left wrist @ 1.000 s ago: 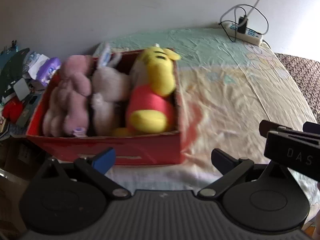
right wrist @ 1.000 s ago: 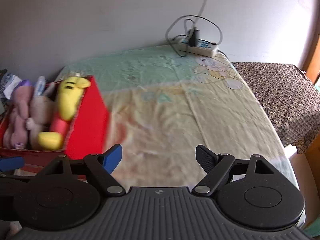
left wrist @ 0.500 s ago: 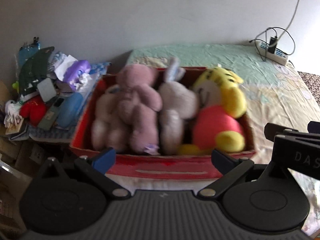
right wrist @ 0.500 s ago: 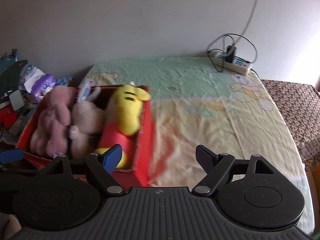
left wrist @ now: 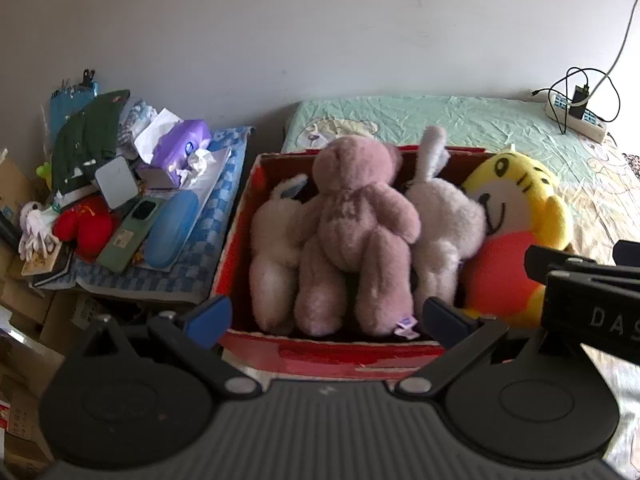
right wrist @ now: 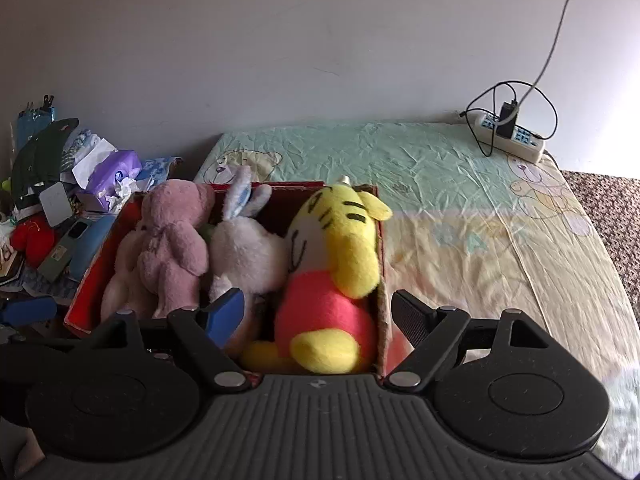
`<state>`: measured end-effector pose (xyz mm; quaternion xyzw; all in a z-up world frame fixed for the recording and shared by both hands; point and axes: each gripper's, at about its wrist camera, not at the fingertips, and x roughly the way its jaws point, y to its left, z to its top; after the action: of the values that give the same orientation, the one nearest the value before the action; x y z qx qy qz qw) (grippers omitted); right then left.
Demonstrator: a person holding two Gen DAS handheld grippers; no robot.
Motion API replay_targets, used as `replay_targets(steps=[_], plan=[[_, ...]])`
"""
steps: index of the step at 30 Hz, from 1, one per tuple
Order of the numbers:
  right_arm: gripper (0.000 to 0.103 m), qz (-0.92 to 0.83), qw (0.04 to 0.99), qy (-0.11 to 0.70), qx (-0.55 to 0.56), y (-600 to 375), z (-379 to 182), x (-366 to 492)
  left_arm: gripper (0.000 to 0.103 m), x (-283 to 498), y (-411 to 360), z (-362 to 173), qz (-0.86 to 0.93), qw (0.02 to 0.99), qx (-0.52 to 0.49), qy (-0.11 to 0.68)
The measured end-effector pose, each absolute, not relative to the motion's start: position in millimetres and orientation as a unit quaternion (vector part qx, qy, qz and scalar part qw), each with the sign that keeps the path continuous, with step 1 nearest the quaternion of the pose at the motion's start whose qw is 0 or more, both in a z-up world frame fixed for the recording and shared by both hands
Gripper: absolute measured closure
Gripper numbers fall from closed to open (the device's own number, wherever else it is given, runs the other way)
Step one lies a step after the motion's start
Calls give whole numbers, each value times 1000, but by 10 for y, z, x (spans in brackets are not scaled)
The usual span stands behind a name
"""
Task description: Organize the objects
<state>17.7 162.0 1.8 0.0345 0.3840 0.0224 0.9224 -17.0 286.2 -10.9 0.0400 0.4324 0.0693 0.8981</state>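
Red box (left wrist: pixel 320 354) on bed (right wrist: pixel 460 184) holds pink bear (left wrist: pixel 356 216), white rabbit (right wrist: pixel 248 256), yellow tiger (right wrist: pixel 336 264). Left gripper (left wrist: pixel 326 314) and right gripper (right wrist: pixel 318 314) spread, empty. Packing looks done; bedside clutter (left wrist: pixel 120 200) unsorted.

Red box (right wrist: pixel 378 312) on bed sheet (right wrist: pixel 480 248), packed with pink bear (right wrist: pixel 172 240), white rabbit (right wrist: pixel 244 256), yellow tiger (right wrist: pixel 336 256). Right gripper (right wrist: pixel 318 312) spread wide at near box edge. Power strip (right wrist: pixel 512 140) against wall.

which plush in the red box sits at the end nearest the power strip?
The yellow tiger plush in the red top: it fills the red box's right end, bed side. The pink bear and white rabbit sit further left.
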Motion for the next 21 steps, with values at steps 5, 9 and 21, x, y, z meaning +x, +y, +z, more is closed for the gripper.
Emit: replay_targets(steps=[5, 9, 21], plan=[[20, 26, 922, 385, 39, 1708, 12, 218, 1, -97, 2958, -134, 66, 897, 40, 435], [20, 22, 920, 387, 47, 1699, -9, 260, 1, -31, 2978, -155, 62, 897, 45, 435], [20, 20, 917, 395, 51, 1733, -89, 410, 1, 162, 3020, -250, 55, 894, 50, 443]])
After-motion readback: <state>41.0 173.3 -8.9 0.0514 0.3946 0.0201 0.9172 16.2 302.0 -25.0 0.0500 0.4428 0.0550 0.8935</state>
